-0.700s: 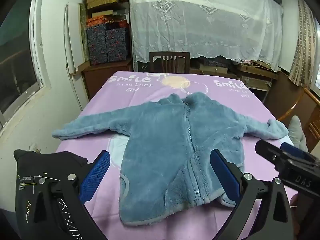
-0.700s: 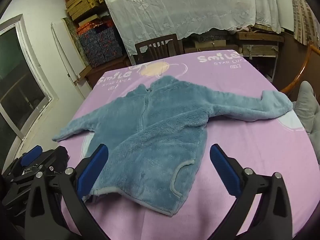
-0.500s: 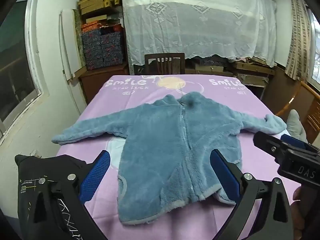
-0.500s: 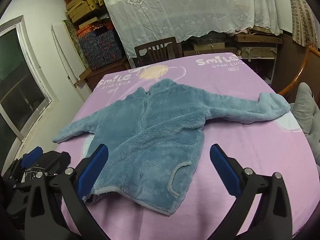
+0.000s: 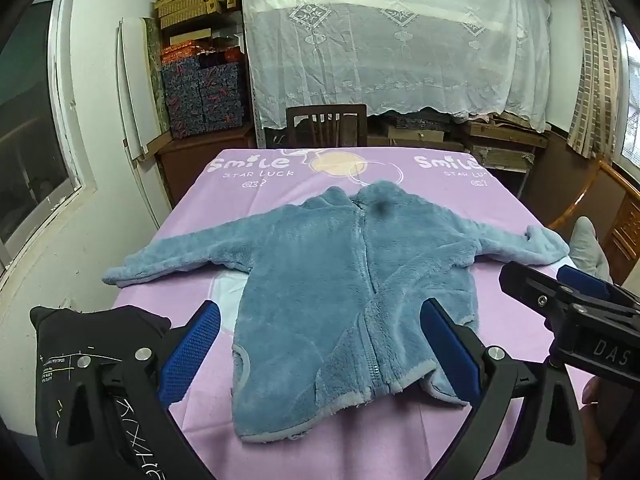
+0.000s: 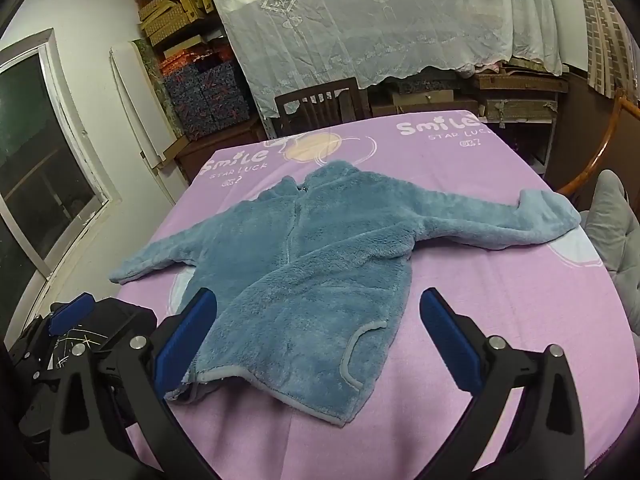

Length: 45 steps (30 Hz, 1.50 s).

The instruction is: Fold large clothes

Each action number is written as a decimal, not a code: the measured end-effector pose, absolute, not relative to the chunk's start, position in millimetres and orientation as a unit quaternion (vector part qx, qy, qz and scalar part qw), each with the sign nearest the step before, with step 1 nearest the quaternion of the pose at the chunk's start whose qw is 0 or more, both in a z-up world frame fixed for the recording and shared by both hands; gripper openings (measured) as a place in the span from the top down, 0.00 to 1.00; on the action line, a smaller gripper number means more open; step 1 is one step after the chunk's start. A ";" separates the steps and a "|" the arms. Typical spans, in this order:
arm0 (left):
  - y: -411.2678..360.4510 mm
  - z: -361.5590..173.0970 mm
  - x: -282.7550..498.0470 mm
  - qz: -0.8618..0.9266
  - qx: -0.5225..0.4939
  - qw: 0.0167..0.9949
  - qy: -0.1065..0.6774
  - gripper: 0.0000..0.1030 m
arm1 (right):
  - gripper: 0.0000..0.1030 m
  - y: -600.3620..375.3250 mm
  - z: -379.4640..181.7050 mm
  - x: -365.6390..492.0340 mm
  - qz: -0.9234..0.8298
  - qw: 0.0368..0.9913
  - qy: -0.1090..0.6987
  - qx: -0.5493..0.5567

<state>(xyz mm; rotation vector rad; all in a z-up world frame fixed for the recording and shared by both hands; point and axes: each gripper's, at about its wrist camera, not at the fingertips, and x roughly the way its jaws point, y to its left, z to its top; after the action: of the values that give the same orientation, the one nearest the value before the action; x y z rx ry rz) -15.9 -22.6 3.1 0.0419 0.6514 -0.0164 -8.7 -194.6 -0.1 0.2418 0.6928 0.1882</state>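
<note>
On the table (image 5: 256,208), covered by a purple cloth printed with "Smile", a blue fleece jacket (image 5: 344,280) lies flat on its back, zipped up, sleeves stretched out to both sides and its hem toward the cameras. The left gripper (image 5: 320,352) hangs above the near edge with its jaws spread as wide as they go, the blue pads framing the hem but touching nothing; no cloth sits between them. The right gripper (image 6: 318,340) stands the same way, jaws fully apart and empty, over the jacket's lower right corner near a pocket. In the left wrist view the right gripper's black body juts in at the right edge, and a dark blot sits on the jacket's collar, too smeared to tell what it is. In the right wrist view the left gripper shows only partly at the lower left, against something black. A wooden chair (image 5: 326,126) behind the table is half hidden by the tabletop, and a lace curtain (image 5: 392,36) veils the shelves behind it. The far left cuff reaches the table's edge.
</note>
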 end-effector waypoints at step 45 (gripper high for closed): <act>-10.3 -8.8 -4.2 -0.013 0.003 0.940 0.342 0.03 | 0.04 -187.8 -0.6 -9.5 0.096 0.928 0.341 0.116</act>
<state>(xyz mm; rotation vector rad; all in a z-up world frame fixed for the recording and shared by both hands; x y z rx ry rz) -4.2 -10.3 -8.8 0.0056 0.6982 -0.0258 -9.5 -187.8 -0.6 0.2372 0.6995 0.1958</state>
